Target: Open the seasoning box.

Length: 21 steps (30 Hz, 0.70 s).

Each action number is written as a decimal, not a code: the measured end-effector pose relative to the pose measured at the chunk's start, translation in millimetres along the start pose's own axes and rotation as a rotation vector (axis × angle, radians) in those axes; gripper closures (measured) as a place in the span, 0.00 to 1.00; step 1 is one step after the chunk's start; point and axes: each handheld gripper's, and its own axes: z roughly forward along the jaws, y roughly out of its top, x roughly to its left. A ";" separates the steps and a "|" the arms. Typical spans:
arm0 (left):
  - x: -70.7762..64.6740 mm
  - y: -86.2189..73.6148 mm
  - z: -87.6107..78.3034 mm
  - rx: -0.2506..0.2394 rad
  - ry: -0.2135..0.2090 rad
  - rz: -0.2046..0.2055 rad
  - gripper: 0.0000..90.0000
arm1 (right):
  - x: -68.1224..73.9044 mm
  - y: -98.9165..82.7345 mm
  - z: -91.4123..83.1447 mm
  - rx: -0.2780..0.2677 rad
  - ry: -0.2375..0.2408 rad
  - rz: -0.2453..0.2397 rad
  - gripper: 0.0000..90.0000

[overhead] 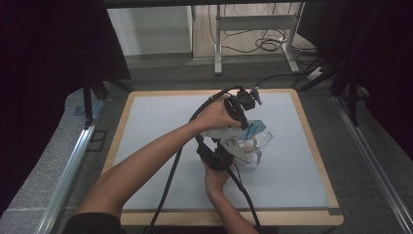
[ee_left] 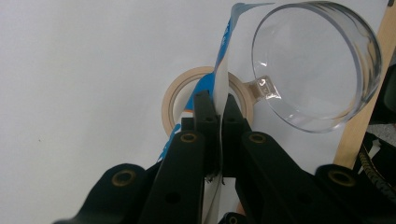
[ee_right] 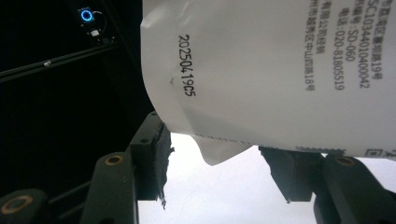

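Note:
A white packet (overhead: 229,131) with a blue end is held above the middle of the mat. My left gripper (ee_left: 215,100) is shut on its thin edge, which stands up between the jaws as a white and blue strip, the packet (ee_left: 223,60). In the high view the left gripper (overhead: 242,122) reaches over from above. Below it, my right gripper (ee_right: 217,151) is open, with a corner of the printed packet (ee_right: 280,70) hanging between its wide-apart jaws. In the high view the right gripper (overhead: 251,155) sits just under the packet. A clear cup (ee_left: 317,65) lies beside it.
A beige tape roll (ee_left: 170,100) lies on the pale mat (overhead: 160,126), right next to the clear cup (overhead: 263,139). The mat covers a wooden-rimmed table (overhead: 319,161). Dark curtains stand at both sides. Cables trail from both grippers toward the near edge.

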 end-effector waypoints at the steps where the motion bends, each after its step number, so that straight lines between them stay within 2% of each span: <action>1: 0.3 0.1 -0.1 0.004 0.000 0.005 1.00 | 0.0 0.0 -0.2 0.003 -0.002 0.000 0.50; 21: -1.2 2.1 2.9 0.009 0.003 0.005 1.00 | -2.1 -1.0 -0.4 -0.005 -0.005 0.013 0.50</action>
